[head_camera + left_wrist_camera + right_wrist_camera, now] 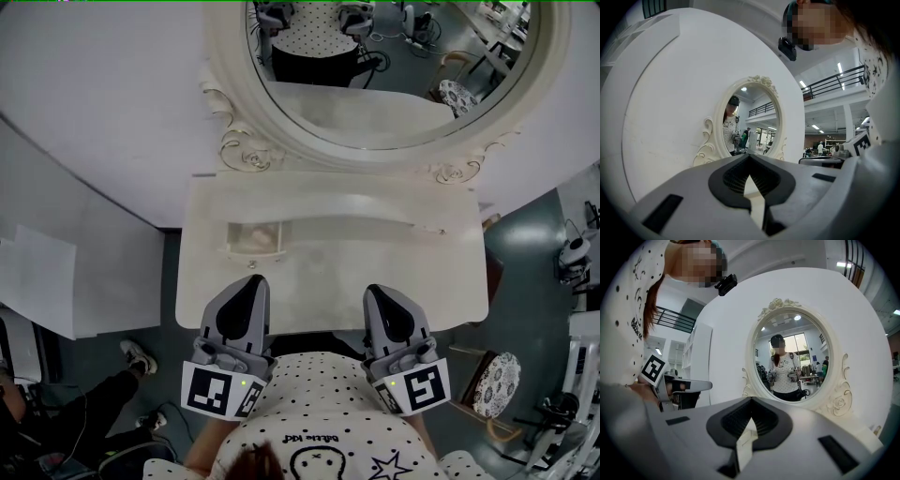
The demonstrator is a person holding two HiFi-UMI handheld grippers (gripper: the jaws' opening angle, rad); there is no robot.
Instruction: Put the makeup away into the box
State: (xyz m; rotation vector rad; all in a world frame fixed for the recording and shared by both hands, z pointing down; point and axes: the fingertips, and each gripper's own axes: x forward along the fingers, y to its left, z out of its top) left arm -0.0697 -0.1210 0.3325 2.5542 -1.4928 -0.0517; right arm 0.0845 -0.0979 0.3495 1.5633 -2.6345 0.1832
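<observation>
A white dressing table [412, 272] stands in front of me, under an oval mirror [394, 75]. A small pale open box [253, 238] sits on the tabletop at the left, with something pinkish inside that I cannot make out. No loose makeup shows on the table. My left gripper [251, 279] hovers at the table's near edge, just in front of the box; its jaws meet at the tip and hold nothing. My right gripper [375, 289] is level with it to the right, shut and empty. Each gripper view shows only closed jaws [750, 157] [751, 399] and the mirror [750, 117] [792, 359].
A round stool with a patterned seat [495, 382] stands on the floor at the right. A white panel [42, 277] and another person's shoe [139, 356] are at the left. The mirror's carved frame [246, 150] rises right behind the tabletop.
</observation>
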